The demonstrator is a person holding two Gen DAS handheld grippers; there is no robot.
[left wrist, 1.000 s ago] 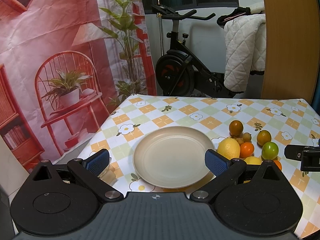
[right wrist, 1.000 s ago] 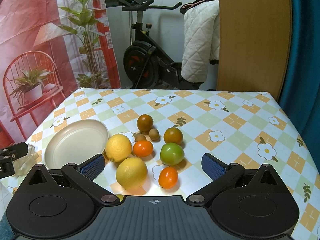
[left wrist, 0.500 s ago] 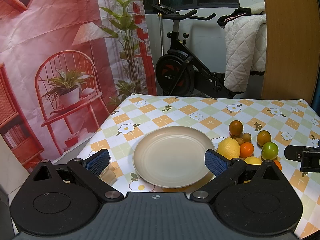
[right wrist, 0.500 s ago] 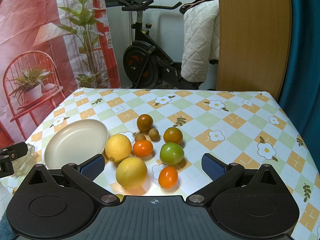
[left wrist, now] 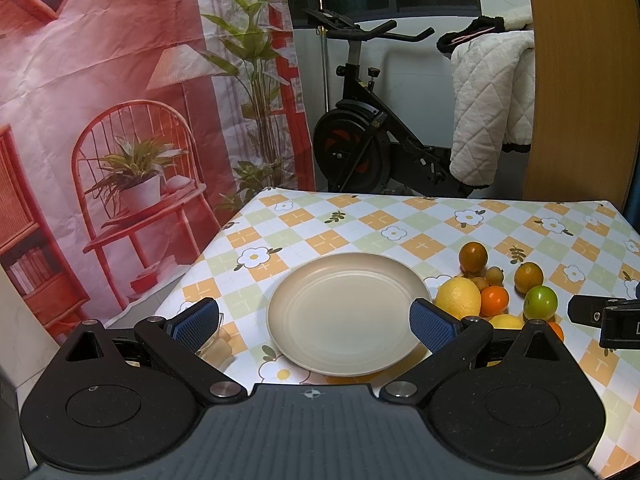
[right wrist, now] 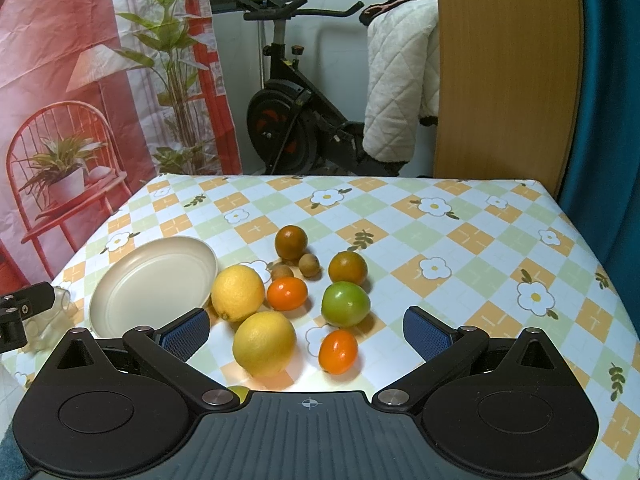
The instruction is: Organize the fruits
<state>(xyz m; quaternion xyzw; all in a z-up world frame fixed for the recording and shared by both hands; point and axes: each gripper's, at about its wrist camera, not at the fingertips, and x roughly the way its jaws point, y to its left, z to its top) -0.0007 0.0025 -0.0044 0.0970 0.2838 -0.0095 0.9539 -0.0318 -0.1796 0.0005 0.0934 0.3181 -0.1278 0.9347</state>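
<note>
No fruit is moved yet: both tools, left tool (left wrist: 314, 324) and right tool (right wrist: 306, 332), gape wide and empty, so the right must next close on the near lemon (right wrist: 264, 343) for the plate (right wrist: 120, 292).

A home room: an exercise bike (right wrist: 296, 120) (a quilted blanket (right wrist: 400, 88) beside it) stands beyond the flowered desk (right wrist: 440, 232).

Left gripper (left wrist: 315, 322) held wide open over a bare cream plate (left wrist: 348, 312), fruits (left wrist: 496, 288) clustered right of plate on checked floral tablecloth (left wrist: 360, 224), right gripper (left wrist: 604, 318) tip at right edge, exercise bike (left wrist: 360, 136) beyond far edge
</note>
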